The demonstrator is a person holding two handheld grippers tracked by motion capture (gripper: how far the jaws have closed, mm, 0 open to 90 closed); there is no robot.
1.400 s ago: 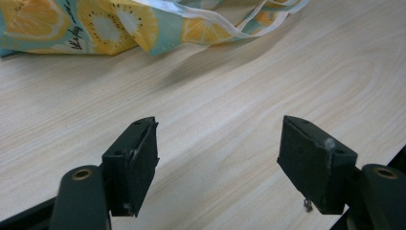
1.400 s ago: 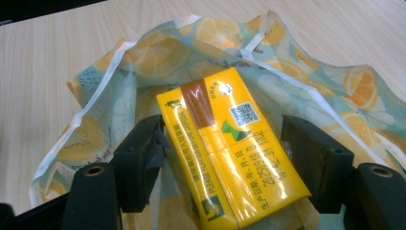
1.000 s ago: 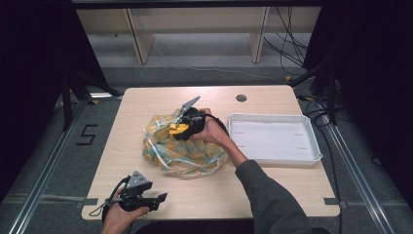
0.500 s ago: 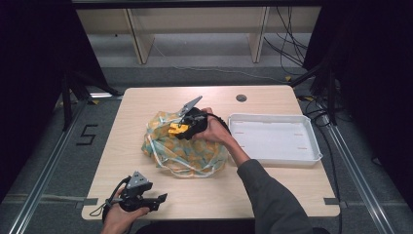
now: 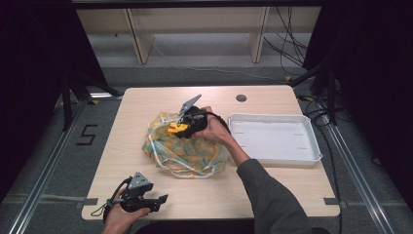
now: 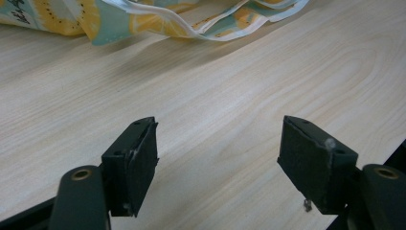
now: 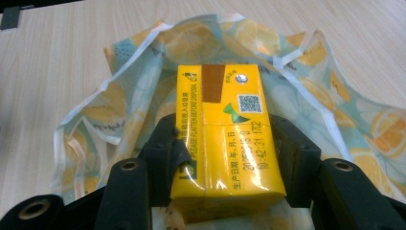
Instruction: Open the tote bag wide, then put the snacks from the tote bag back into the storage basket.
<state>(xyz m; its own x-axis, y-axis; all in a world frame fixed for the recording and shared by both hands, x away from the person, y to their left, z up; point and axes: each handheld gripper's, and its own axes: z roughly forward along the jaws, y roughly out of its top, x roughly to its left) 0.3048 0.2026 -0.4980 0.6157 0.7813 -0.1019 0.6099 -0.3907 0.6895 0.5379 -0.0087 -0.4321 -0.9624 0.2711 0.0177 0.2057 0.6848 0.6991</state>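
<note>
A crumpled lemon-print bag [image 5: 187, 151] in yellow and pale teal lies in the middle of the wooden table [image 5: 146, 105]. My right gripper [image 5: 181, 129] hangs over the bag's far side, shut on a yellow box [image 7: 225, 132] with printed text and a QR code. The jaws press the box's two long sides, and the bag [image 7: 143, 62] spreads out beneath it. My left gripper [image 5: 157, 201] rests near the table's front edge, apart from the bag, open with bare wood between its pads [image 6: 136, 163]. The bag's white-edged hem [image 6: 201, 19] shows at the top of the left gripper view.
A white rectangular tray [image 5: 273, 137] sits on the right part of the table, its inside bare. A dark round hole [image 5: 240, 98] marks the far edge. Wooden shelving and cables stand beyond the table, black curtains on both sides.
My right gripper with the yellow box has shifted slightly over the bag. The left gripper has stayed where it was.
</note>
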